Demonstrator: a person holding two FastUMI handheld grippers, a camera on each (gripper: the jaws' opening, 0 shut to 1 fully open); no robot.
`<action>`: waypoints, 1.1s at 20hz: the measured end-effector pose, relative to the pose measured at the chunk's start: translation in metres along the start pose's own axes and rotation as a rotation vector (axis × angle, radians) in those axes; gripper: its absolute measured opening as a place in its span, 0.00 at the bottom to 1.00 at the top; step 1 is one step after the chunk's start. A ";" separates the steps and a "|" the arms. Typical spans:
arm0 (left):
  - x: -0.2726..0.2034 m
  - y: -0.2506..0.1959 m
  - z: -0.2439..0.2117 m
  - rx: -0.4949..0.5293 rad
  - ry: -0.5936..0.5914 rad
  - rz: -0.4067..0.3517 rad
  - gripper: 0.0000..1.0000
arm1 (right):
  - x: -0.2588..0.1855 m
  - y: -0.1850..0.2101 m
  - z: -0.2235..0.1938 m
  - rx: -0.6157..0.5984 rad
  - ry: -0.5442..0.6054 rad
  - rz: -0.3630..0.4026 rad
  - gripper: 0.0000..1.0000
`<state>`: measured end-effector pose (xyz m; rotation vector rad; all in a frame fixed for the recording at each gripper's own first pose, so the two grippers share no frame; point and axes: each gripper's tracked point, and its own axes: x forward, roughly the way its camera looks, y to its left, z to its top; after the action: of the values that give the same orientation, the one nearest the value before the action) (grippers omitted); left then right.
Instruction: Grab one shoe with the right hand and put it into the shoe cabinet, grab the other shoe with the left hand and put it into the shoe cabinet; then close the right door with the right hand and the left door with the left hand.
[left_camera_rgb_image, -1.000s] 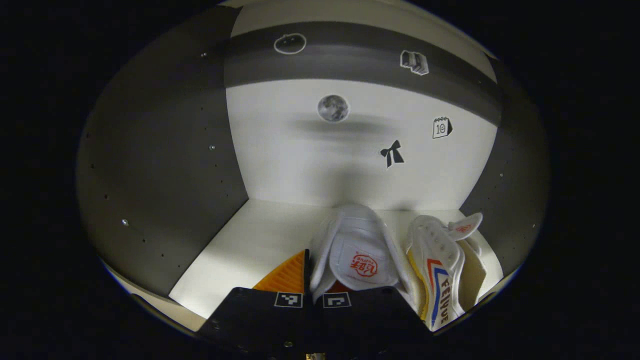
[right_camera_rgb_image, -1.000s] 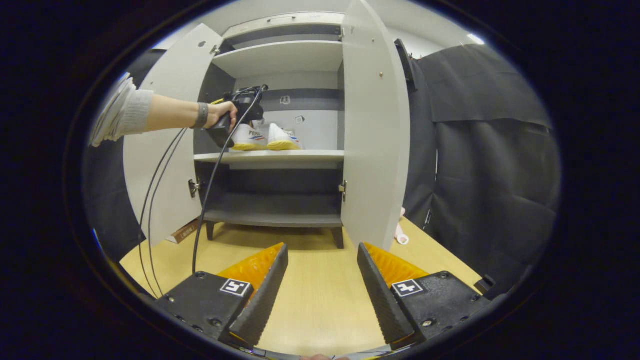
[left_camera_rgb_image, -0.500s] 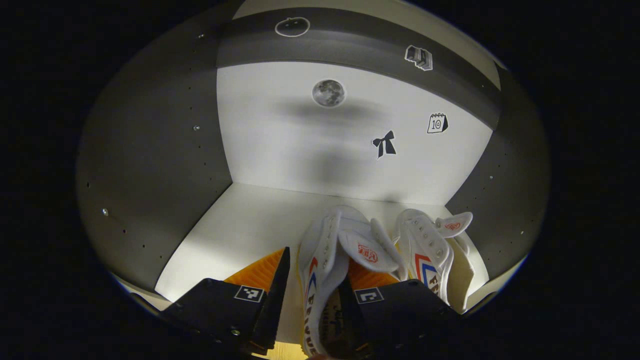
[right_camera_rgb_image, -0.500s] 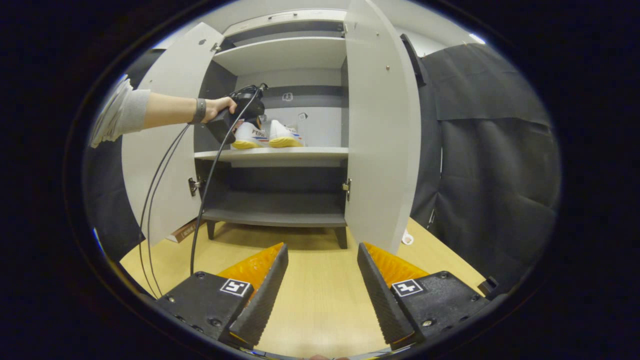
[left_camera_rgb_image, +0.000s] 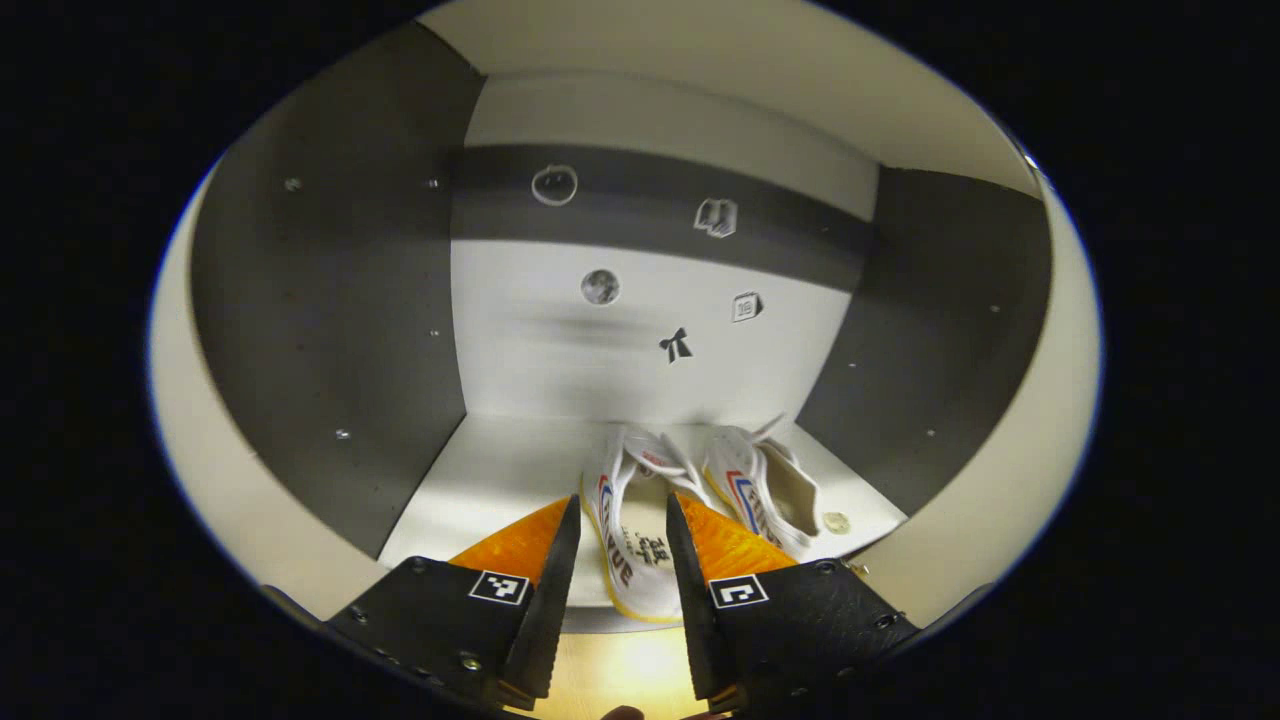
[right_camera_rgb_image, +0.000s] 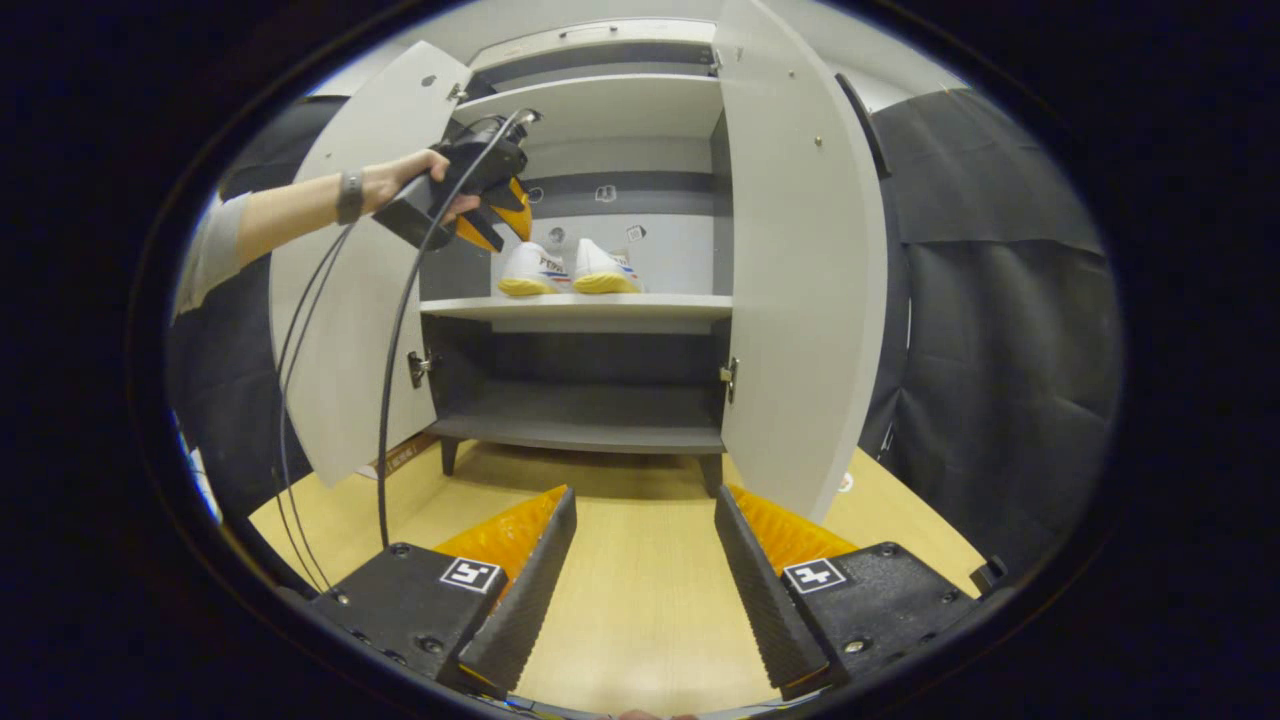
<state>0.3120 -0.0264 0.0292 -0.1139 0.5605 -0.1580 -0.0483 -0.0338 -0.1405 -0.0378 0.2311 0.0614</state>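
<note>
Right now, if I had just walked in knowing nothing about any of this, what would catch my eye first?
Probably the pair of white shoes side by side on the middle shelf of the shoe cabinet, whose left door and right door both stand wide open. Next, the person's hand holding the left gripper, open, in front of that shelf. Nearest, the right gripper hangs open above the wooden floor.

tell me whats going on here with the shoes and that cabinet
A person is putting shoes away with two hand-held grippers. Both white shoes sit side by side on the middle shelf of the cabinet. The left hand-held gripper is open, just outside the shelf. The right hand-held gripper hangs open over the floor. Both doors are open.
</note>
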 end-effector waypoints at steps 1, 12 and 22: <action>-0.020 -0.005 -0.003 0.007 -0.038 -0.014 0.51 | -0.002 0.000 0.001 -0.005 -0.002 0.002 0.88; -0.192 -0.021 -0.117 0.063 -0.386 -0.020 0.58 | -0.027 0.008 0.027 0.002 -0.052 0.035 0.88; -0.243 -0.022 -0.222 0.068 -0.465 0.071 0.92 | -0.058 0.018 0.062 0.016 -0.128 0.063 0.89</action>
<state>-0.0126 -0.0181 -0.0277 -0.0610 0.0949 -0.0766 -0.0914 -0.0168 -0.0671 -0.0104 0.1046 0.1239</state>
